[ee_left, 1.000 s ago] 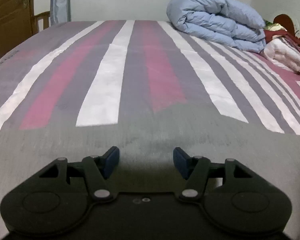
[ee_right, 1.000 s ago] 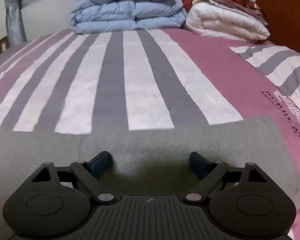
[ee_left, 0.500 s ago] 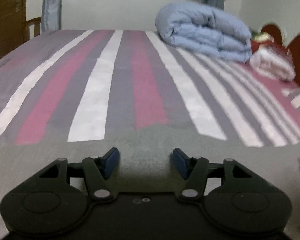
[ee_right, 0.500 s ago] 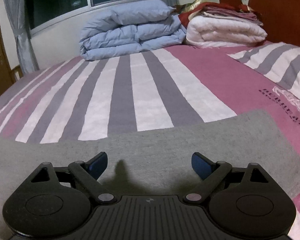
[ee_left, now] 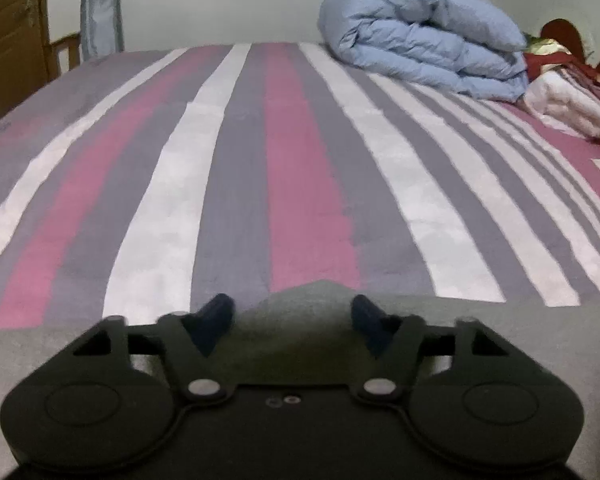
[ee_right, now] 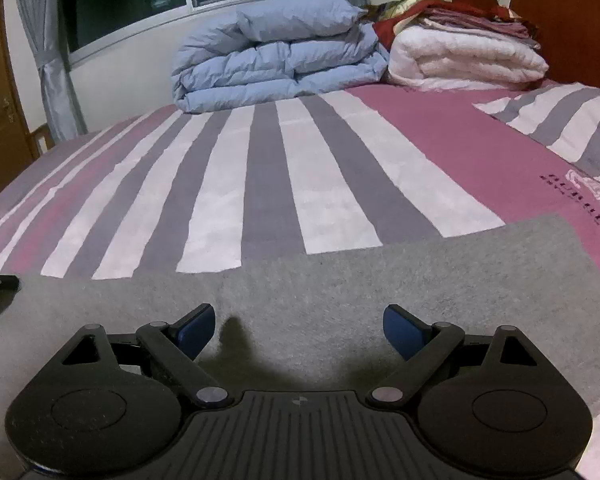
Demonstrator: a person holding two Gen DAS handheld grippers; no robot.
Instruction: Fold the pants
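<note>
The grey pants lie flat across the near edge of the bed, directly under both tools. The left tool is spread open with a raised peak of the cloth between its fingers, gripping nothing. The right tool gapes wide above flat cloth, empty.

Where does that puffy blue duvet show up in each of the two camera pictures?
Left wrist view: the blue duvet sits at the upper right, at the far side of the bed.
Right wrist view: the blue duvet sits top centre, beside a white folded blanket.
Shared landmark: the striped bedspread.
</note>
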